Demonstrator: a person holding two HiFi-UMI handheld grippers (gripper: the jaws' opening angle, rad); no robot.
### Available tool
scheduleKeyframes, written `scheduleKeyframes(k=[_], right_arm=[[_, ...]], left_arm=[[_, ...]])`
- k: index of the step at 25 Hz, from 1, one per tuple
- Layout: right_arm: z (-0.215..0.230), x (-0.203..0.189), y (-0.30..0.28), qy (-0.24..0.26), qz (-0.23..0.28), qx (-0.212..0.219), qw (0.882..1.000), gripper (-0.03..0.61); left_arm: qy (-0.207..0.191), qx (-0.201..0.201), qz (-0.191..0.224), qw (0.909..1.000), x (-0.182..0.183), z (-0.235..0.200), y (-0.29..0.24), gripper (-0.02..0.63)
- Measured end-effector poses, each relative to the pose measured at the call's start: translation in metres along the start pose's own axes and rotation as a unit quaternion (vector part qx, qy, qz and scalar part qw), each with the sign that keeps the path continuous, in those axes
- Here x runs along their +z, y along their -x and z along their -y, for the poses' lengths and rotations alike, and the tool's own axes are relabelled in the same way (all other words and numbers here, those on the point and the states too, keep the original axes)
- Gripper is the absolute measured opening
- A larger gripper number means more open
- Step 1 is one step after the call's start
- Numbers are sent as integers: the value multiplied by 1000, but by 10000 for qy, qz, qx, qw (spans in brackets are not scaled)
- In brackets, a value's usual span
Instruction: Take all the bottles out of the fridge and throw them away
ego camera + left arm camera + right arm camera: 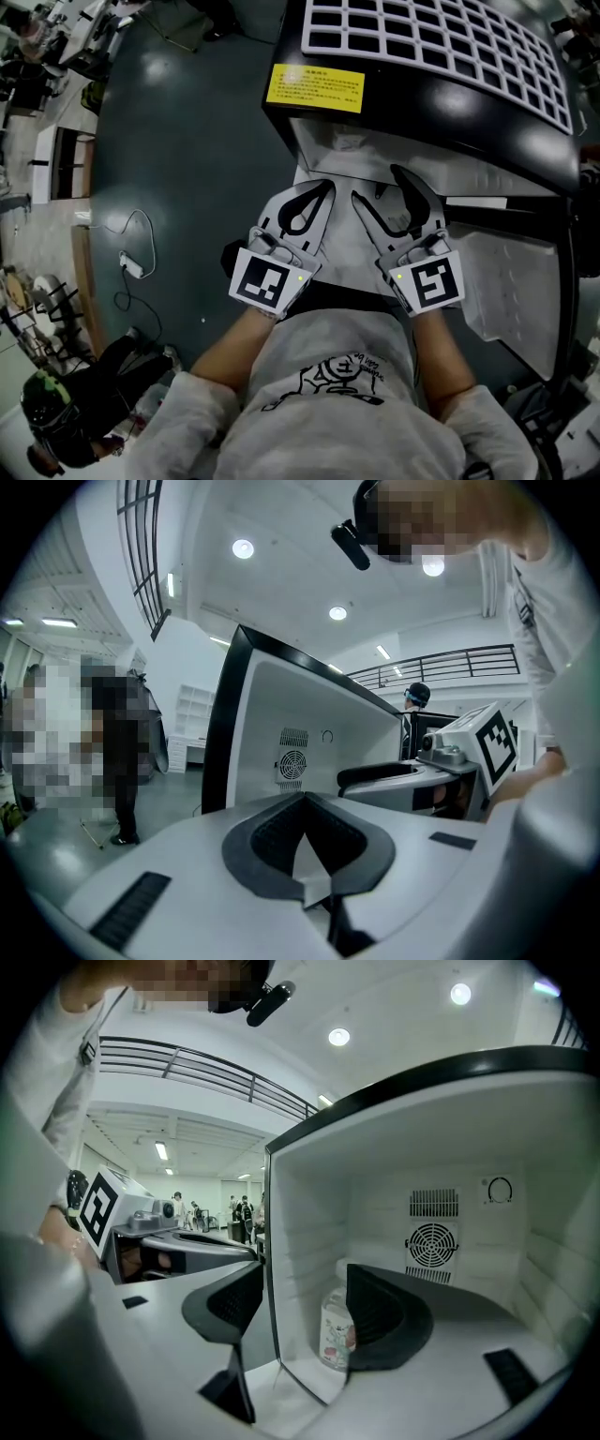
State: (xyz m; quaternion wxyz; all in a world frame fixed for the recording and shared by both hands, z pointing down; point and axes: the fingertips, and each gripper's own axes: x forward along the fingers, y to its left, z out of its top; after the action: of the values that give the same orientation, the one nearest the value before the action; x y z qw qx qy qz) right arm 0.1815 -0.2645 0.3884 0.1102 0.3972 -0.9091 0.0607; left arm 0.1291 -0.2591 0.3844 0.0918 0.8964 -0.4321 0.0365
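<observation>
We count two grippers held before one open fridge [525, 150], which lies at 12 o'clock of them in the head view. Each gripper carries one cube with square black-and-white markers.

The left gripper [323, 190] has its fingers closed tip to tip, with nothing between them. The right gripper [377, 185] has its fingers spread well apart and holds nothing. In the right gripper view we see the edge of the fridge's side wall and one bottle [336, 1330] in the gap between them, touching neither pad.

The bottle stands upright on the white floor inside the fridge, at about 7 o'clock of the single round fan grille [433, 1244] in the back wall. It bears a pale printed label that we cannot read.

One yellow sticker [314, 88] sits on the black top of the fridge, at 11 o'clock of the grippers. Its lines of black writing are too small for us to read.
</observation>
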Motion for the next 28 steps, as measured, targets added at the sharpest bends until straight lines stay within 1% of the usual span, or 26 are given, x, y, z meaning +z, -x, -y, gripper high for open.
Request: scheduleKeyframes(k=[2, 16, 22, 28], right_arm=[[0, -7, -3, -21, -115, -5, 9999, 270], [15, -27, -30, -107, -163, -266, 9995, 284], [23, -36, -38, -234, -205, -495, 9983, 287], [27, -45, -49, -287, -252, -612, 9974, 296]], left_arm=[[-10, 16, 2, 10000, -2, -3, -1, 12], [-134, 157, -16, 9998, -21, -17, -11, 12], [-195, 225, 27, 9996, -23, -22, -14, 12], [-223, 286, 22, 9993, -28, -27, -17, 12]])
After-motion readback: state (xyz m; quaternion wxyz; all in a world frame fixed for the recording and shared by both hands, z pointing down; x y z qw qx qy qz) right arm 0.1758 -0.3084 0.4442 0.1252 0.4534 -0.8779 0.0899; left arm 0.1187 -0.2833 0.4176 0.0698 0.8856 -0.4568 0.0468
